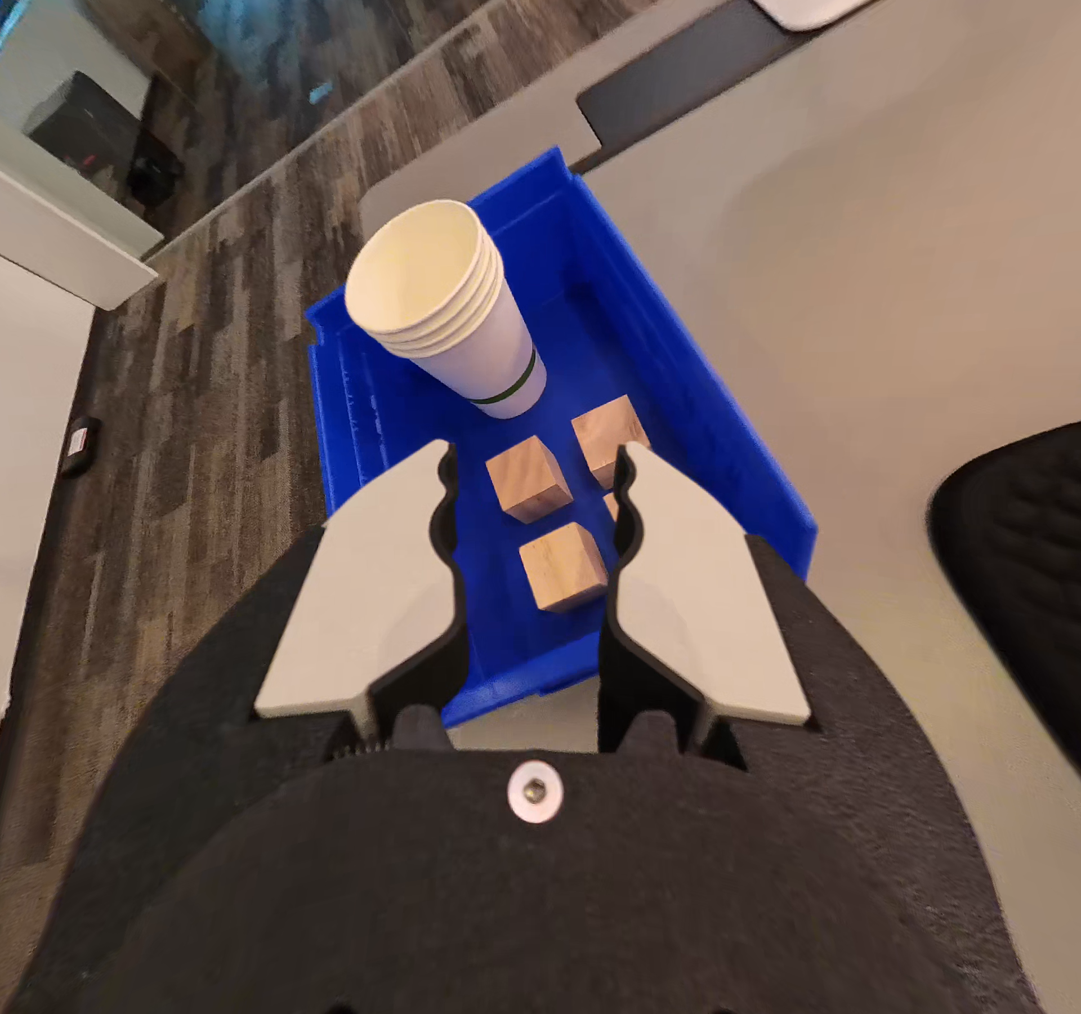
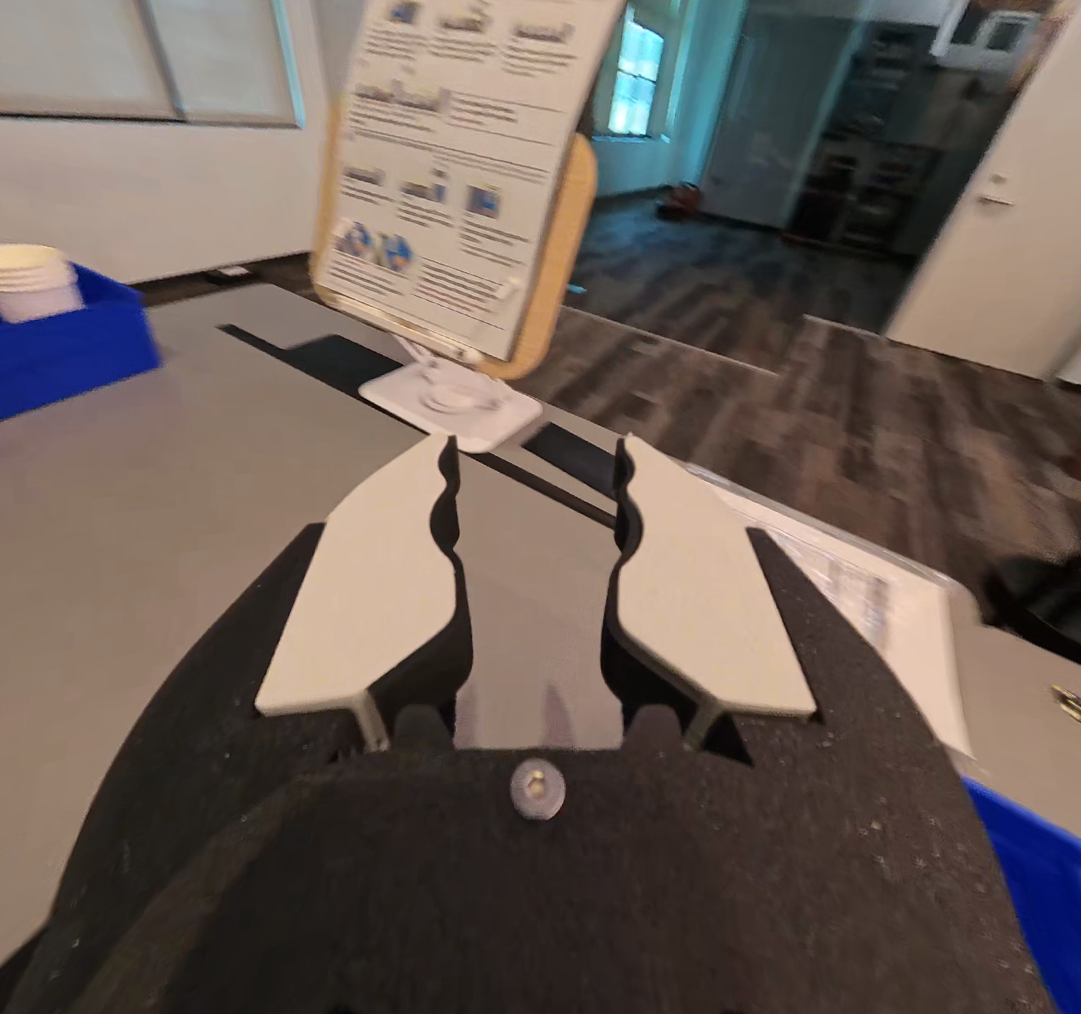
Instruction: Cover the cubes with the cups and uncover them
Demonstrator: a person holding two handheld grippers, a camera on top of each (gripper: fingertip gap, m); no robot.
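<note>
A stack of cups is kept upright at the far end of a blue bin, with wooden cubes spread apart at its near end, presumably so each can be covered. The left gripper is held above the cubes with released, empty jaws. The right gripper, also released, is held over the bare tabletop.

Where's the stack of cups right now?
In the left wrist view the stack of cups stands upright in the far half of the blue bin, just beyond the wooden cubes and ahead of the open left claw.
</note>
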